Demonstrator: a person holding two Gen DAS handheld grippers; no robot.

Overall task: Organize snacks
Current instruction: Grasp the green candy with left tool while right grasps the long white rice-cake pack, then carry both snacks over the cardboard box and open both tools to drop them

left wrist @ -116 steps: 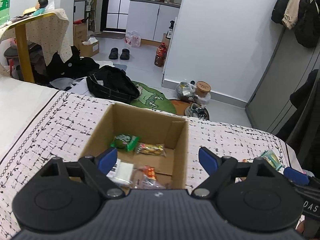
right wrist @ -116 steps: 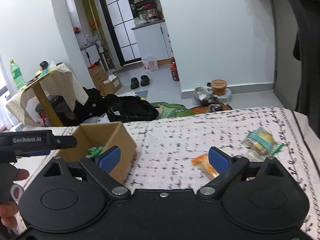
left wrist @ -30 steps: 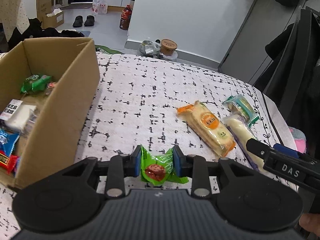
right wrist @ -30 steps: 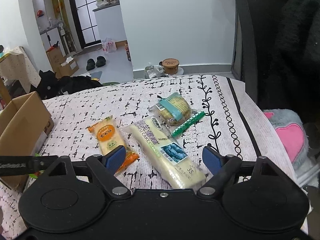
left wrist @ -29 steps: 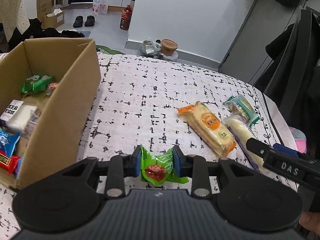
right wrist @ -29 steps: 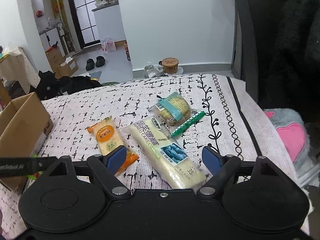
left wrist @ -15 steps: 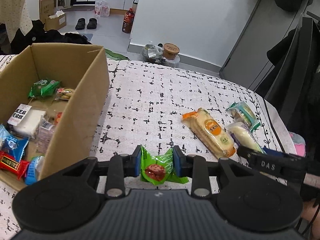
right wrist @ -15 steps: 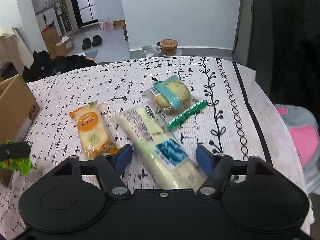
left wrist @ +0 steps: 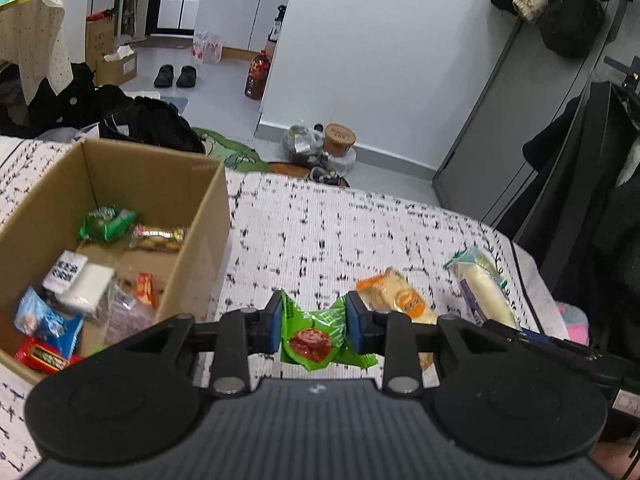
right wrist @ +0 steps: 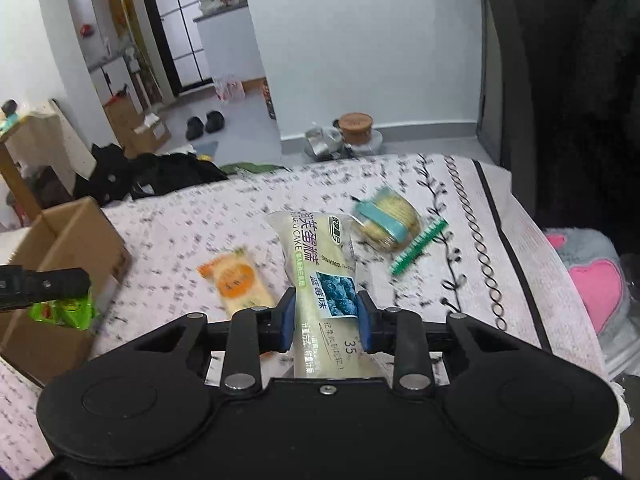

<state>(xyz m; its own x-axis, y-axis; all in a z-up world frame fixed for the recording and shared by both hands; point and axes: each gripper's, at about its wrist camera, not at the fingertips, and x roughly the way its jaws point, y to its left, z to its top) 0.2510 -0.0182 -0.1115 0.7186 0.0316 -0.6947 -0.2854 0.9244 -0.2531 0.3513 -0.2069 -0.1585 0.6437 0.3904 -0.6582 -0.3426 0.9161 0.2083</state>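
Observation:
My left gripper (left wrist: 314, 326) is shut on a green snack packet (left wrist: 318, 336) and holds it above the patterned bedspread, just right of the open cardboard box (left wrist: 208, 216), which holds several snacks. My right gripper (right wrist: 326, 320) is shut on a long white cake packet (right wrist: 320, 264) with a blueberry picture, lifted off the bedspread. An orange-labelled cake packet (right wrist: 236, 280) lies to its left and a round biscuit pack with a teal band (right wrist: 386, 222) to its right. The orange packet (left wrist: 400, 296) and the white cake packet (left wrist: 484, 288) also show in the left wrist view.
A green strip (right wrist: 418, 246) lies beside the biscuit pack. A grey and pink plush item (right wrist: 592, 272) sits off the bed's right edge. Dark coats (left wrist: 560, 4) hang at the right. Black clothes and bags (left wrist: 144, 120) lie on the floor beyond the bed.
My right gripper has shut on the long white cake packet and lifted it. My left gripper, still holding the green packet, has moved left toward the box.

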